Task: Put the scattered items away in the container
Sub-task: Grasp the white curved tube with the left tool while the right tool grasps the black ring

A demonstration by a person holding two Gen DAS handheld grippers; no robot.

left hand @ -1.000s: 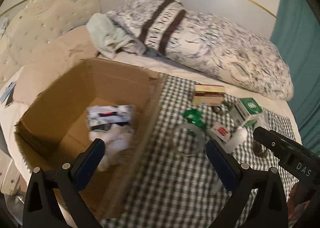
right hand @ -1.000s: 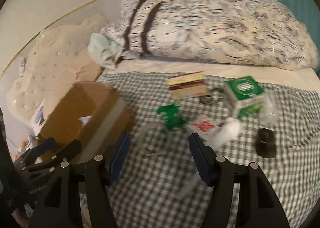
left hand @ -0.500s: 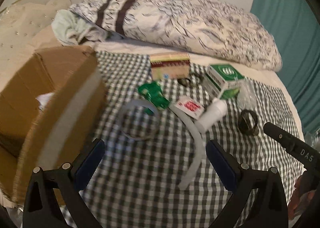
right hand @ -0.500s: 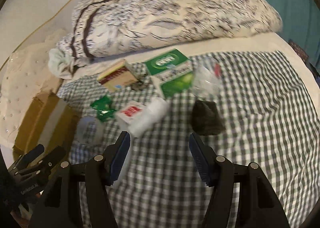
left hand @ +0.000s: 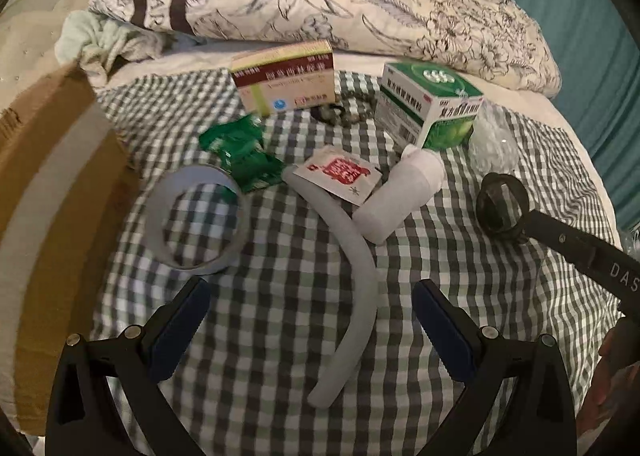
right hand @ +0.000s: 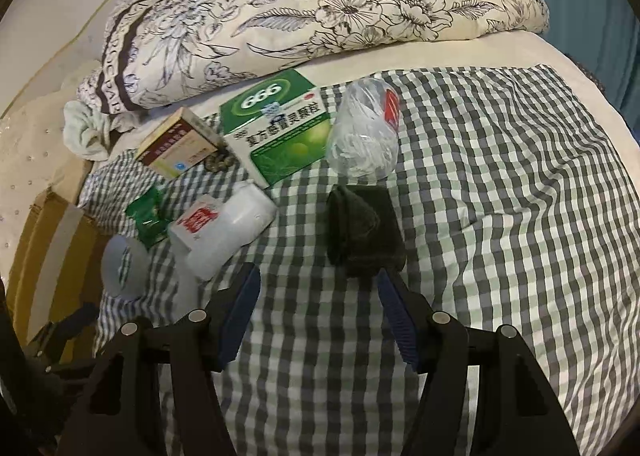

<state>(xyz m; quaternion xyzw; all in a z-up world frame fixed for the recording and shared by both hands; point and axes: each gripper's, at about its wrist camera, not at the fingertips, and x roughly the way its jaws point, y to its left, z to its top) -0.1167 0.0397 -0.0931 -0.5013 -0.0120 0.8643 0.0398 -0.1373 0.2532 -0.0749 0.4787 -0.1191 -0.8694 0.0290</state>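
both tongs gape wide, left tongs (left hand: 310, 320) and right tongs (right hand: 318, 298), holding nothing. two medicine boxes (left hand: 285, 76), one tape ring (left hand: 197, 215), one black mesh cup (right hand: 362, 230) on checked cloth; cardboard box (left hand: 48, 191) at left edge, open cloth right.

Cardboard box (left hand: 48, 215) cut off by left frame edge, interior hidden. Headband (left hand: 352, 256) end tucked under red sachet (left hand: 342, 173). Beads (left hand: 352, 109) behind boxes blurred.
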